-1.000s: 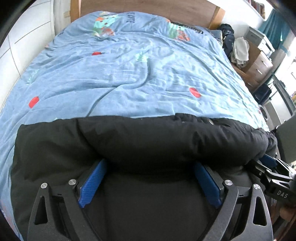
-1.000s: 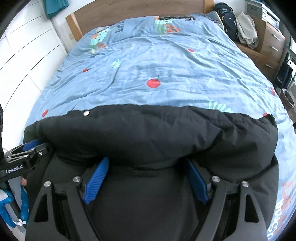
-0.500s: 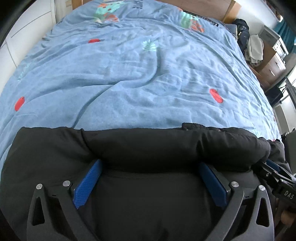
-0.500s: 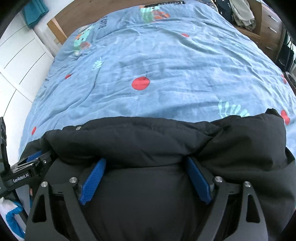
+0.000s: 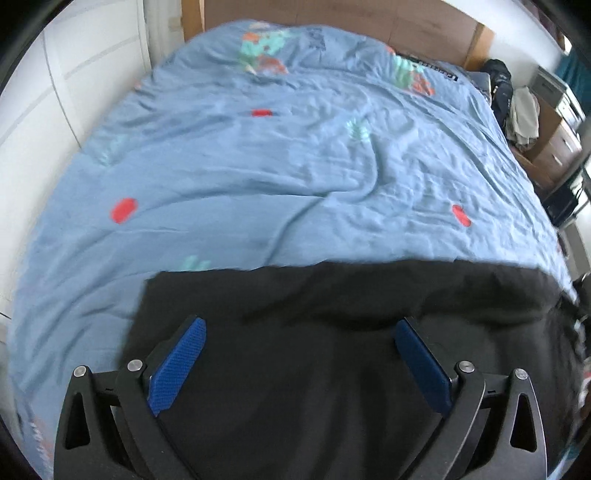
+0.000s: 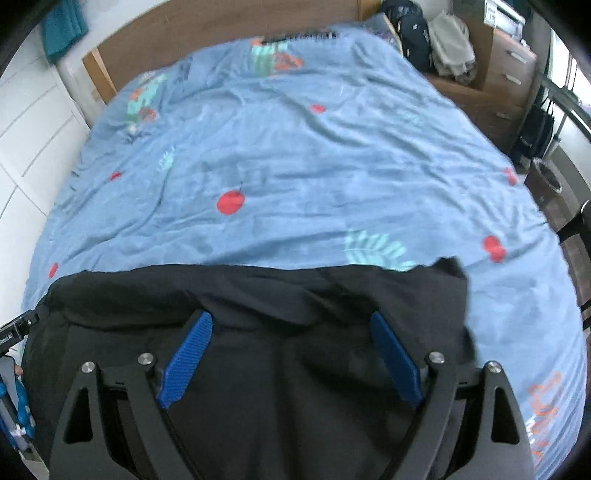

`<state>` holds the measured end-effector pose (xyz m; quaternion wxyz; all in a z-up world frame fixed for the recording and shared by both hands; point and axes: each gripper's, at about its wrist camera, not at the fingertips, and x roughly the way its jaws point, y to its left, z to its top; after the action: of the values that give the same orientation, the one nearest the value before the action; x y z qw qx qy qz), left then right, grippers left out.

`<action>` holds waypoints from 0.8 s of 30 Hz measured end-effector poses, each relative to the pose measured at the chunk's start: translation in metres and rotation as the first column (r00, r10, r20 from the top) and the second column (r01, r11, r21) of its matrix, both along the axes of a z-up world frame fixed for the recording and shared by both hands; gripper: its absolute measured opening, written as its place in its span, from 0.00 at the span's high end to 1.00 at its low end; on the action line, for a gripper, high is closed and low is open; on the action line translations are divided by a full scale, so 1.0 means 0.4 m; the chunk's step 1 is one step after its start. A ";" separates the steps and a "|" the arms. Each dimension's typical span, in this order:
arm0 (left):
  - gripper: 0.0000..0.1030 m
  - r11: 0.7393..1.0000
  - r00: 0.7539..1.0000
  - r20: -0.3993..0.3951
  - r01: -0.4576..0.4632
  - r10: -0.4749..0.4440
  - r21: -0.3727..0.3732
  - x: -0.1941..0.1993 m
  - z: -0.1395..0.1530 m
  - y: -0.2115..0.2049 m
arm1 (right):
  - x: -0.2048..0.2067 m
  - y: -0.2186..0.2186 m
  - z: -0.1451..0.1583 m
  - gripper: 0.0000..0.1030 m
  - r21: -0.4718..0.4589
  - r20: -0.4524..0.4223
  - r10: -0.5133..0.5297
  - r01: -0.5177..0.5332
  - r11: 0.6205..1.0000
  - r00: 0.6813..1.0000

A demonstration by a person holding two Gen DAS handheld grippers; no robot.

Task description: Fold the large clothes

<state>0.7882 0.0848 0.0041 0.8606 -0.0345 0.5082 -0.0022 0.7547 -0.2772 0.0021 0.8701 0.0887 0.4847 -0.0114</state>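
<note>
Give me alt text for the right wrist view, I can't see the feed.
A black padded garment lies folded at the near edge of a bed covered by a blue patterned duvet. The right tongs stand open above it, blue pads clear of the fabric. A wooden headboard and dresser sit beyond.

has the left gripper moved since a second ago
Yes. The left gripper pulled back off the puffy black jacket fold, away from the wooden headboard; its pads now show fully.
</note>
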 end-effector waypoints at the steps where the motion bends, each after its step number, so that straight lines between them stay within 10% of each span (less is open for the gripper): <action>1: 0.02 1.000 1.000 0.015 0.002 -0.002 0.004 -0.024 0.006 0.014 | -0.021 -0.009 0.010 0.14 -0.010 0.008 0.001 -0.001 1.000 1.000; 14: 0.02 0.993 0.992 0.057 0.117 -0.115 -0.017 -0.181 -0.013 -0.099 | -0.252 0.143 -0.001 0.14 -0.065 0.058 0.210 -0.206 0.976 0.976; 24: 0.02 0.991 0.991 0.066 0.109 -0.114 0.073 -0.234 -0.017 -0.087 | -0.270 0.048 -0.051 0.14 -0.061 -0.002 0.110 -0.110 0.992 0.994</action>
<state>0.6944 0.0501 -0.0028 0.8770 0.0240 0.4787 -0.0340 0.6467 -0.2580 -0.0184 0.8721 0.0354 0.4875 0.0217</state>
